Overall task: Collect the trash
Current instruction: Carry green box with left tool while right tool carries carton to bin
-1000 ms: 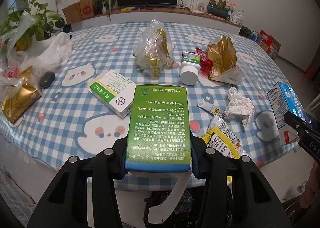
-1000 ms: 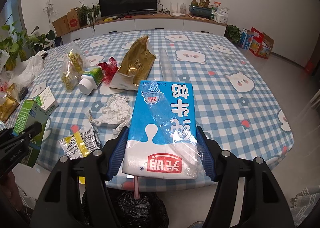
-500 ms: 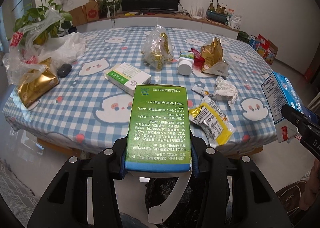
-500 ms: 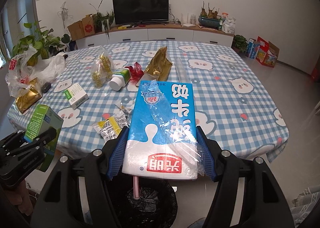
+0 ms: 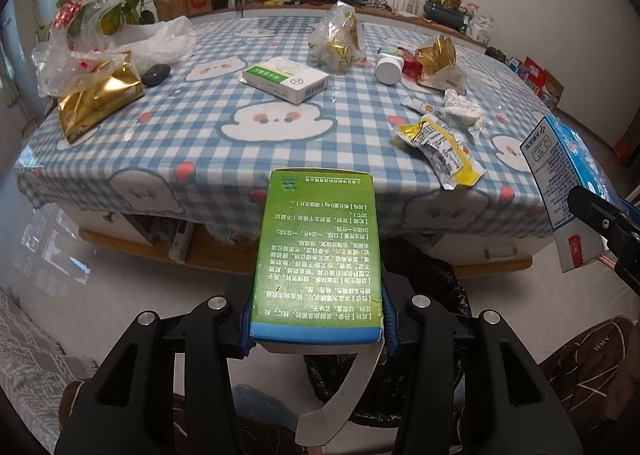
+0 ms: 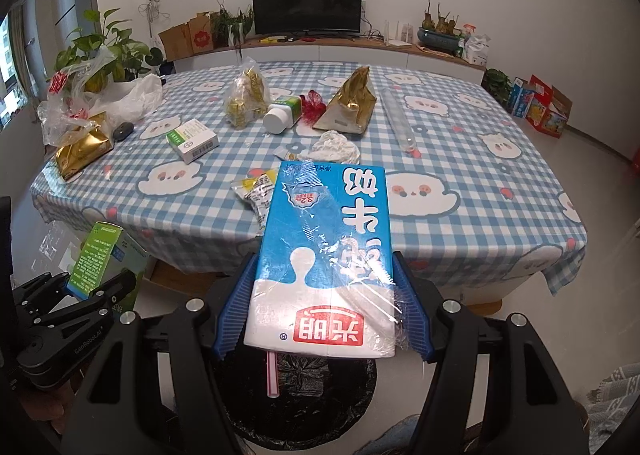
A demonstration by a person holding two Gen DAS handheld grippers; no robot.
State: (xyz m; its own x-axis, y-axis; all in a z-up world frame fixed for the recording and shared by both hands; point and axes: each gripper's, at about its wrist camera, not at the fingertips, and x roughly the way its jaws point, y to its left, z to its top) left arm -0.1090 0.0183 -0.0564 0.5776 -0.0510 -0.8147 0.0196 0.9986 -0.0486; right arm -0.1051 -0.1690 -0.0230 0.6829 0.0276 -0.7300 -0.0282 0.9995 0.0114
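Observation:
My left gripper (image 5: 318,329) is shut on a green medicine box (image 5: 318,255), held off the table's near edge above a black trash bag (image 5: 424,295) on the floor. My right gripper (image 6: 324,315) is shut on a blue and white milk carton (image 6: 326,251) with a pink straw, held above the same black bag (image 6: 304,395). The carton also shows at the right of the left wrist view (image 5: 564,183), and the green box at the left of the right wrist view (image 6: 96,259). More trash lies on the checked table (image 6: 460,159).
On the table lie a white and green box (image 5: 286,79), a white bottle (image 5: 388,67), gold foil bags (image 5: 438,59), a crumpled tissue (image 5: 462,111), a yellow wrapper (image 5: 438,149), a clear bag of gold wrappers (image 5: 338,39) and plastic bags (image 5: 92,55). A TV stands behind.
Both grippers have drawn back from the table and dropped lower, each still holding its box. The table edge and the black bag now show below them.

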